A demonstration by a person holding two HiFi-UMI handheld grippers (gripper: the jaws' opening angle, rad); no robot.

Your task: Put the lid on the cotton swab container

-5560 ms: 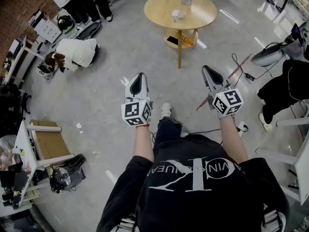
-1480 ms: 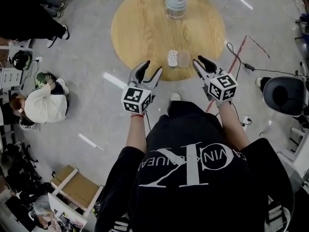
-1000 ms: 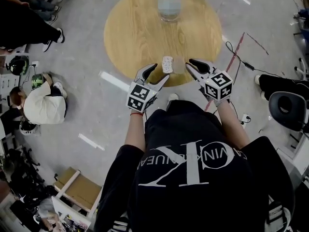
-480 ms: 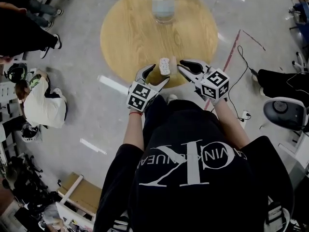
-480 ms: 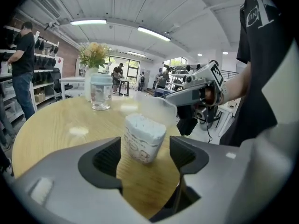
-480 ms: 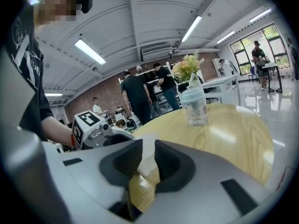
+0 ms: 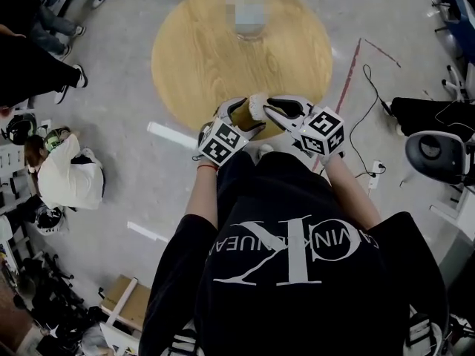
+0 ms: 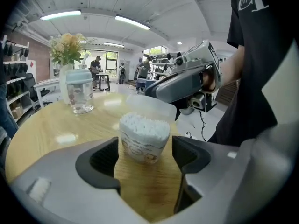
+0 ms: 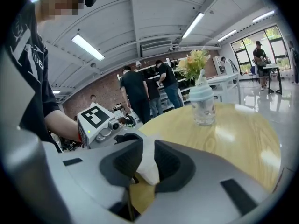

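Observation:
The cotton swab container [image 8: 144, 136], a small printed cup packed with white swabs, stands on the round wooden table [image 7: 200, 58] near its front edge. My left gripper [image 8: 144, 154] straddles it. Its jaws are opening, and both pads stand clear of the cup's sides. My right gripper [image 9: 148, 161] is shut on the translucent lid [image 9: 149, 168]. In the left gripper view the lid [image 8: 152, 107] hangs just behind and above the cup, pinched by the right gripper [image 8: 174, 93]. From the head view both grippers meet at the container [image 7: 257, 107].
A glass jar with a pale blue cap [image 8: 79, 94] and a vase of flowers [image 8: 67, 55] stand at the far side of the table. The table's near edge lies right under the grippers. People stand and crouch around the room, and cables [image 7: 364, 87] run over the floor to the right.
Both grippers came in over the table's front edge. The left jaws spread around the container. The right gripper closed on the lid that lay beside it and carried it left.

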